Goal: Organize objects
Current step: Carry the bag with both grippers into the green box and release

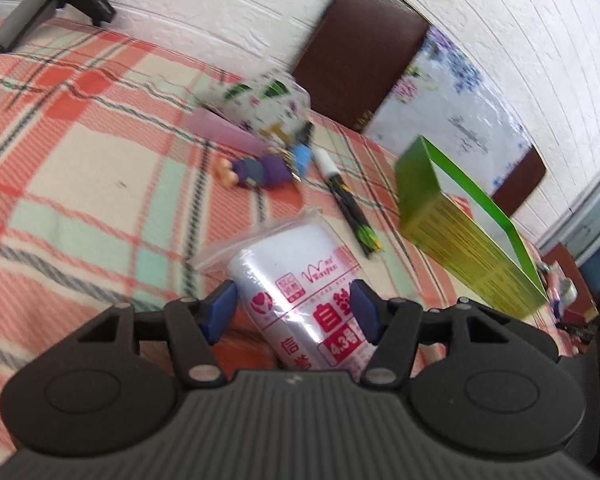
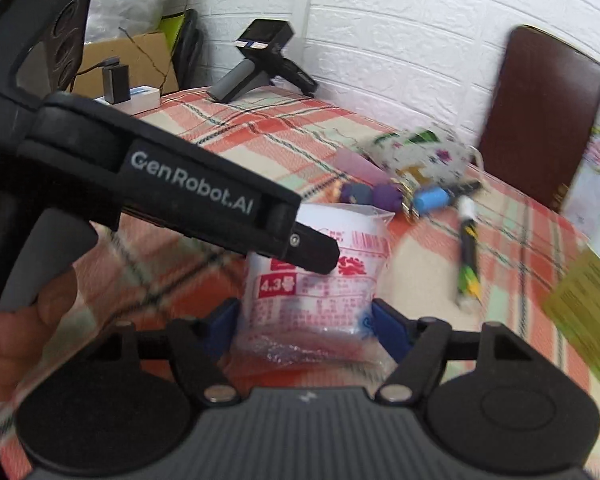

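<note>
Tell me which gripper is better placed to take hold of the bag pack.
Probably the left gripper: the pack of zip bags runs lengthwise between its blue pads. The right gripper only straddles the crumpled end, with the left one crossing above.

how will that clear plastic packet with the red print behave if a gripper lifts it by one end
The plastic packet would probably sag, since its film looks thin and crinkled. Its glossy surface suggests it may slip between the pads. It looks light for its size, and lying flat it is unlikely to roll.

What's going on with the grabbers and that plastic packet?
Left gripper and right gripper both straddle the plastic packet, grip unclear. Packet on plaid cloth. Pen and green box nearby, not blocking.
</note>
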